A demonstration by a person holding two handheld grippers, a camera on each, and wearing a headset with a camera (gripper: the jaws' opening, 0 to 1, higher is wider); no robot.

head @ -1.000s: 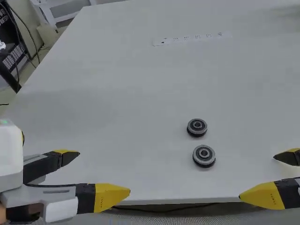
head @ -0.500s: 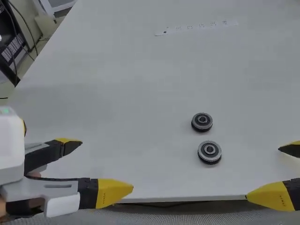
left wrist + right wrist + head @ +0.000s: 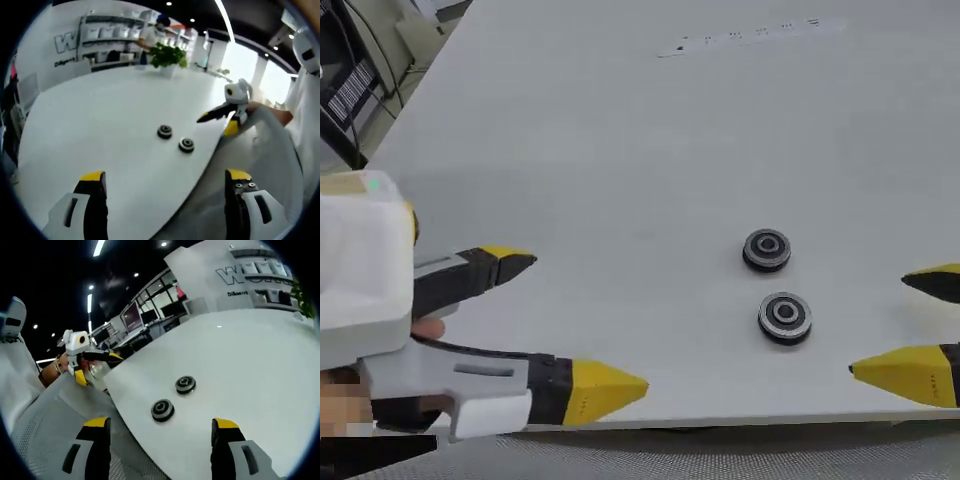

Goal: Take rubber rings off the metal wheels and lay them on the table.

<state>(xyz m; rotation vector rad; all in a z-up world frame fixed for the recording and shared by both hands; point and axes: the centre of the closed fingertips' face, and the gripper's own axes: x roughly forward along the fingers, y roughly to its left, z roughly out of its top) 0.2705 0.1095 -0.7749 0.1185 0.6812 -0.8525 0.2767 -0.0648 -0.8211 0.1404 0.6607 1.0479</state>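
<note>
Where the table (image 3: 620, 150) ends at its near edge, both grippers hang just over that edge, pointing inward from opposite sides. On the left, the left gripper (image 3: 588, 322) has its jaws spread wide and holds nothing. One yellow-tipped jaw reaches over the tabletop and the other lies along the near edge. Its white body covers most of the hand behind it, which is blurred.

On the right, the right gripper (image 3: 880, 325) is cut off by the picture's edge, so just its two jaw ends show. They are also wide apart and empty, and they angle left toward the wheels.

Between the grippers and closer to the right one, the near wheel (image 3: 785, 318) lies flat on the table. The far wheel (image 3: 766, 250) lies just beyond it, close by but not touching. Each has a pale metal centre inside a dark outer band. The rubber ring (image 3: 763, 322) is too small to tell apart from the metal rim.

Far across the table is a row of small marks (image 3: 750, 38), too small to read. A leafy plant (image 3: 167, 54) stands at the far end.
</note>
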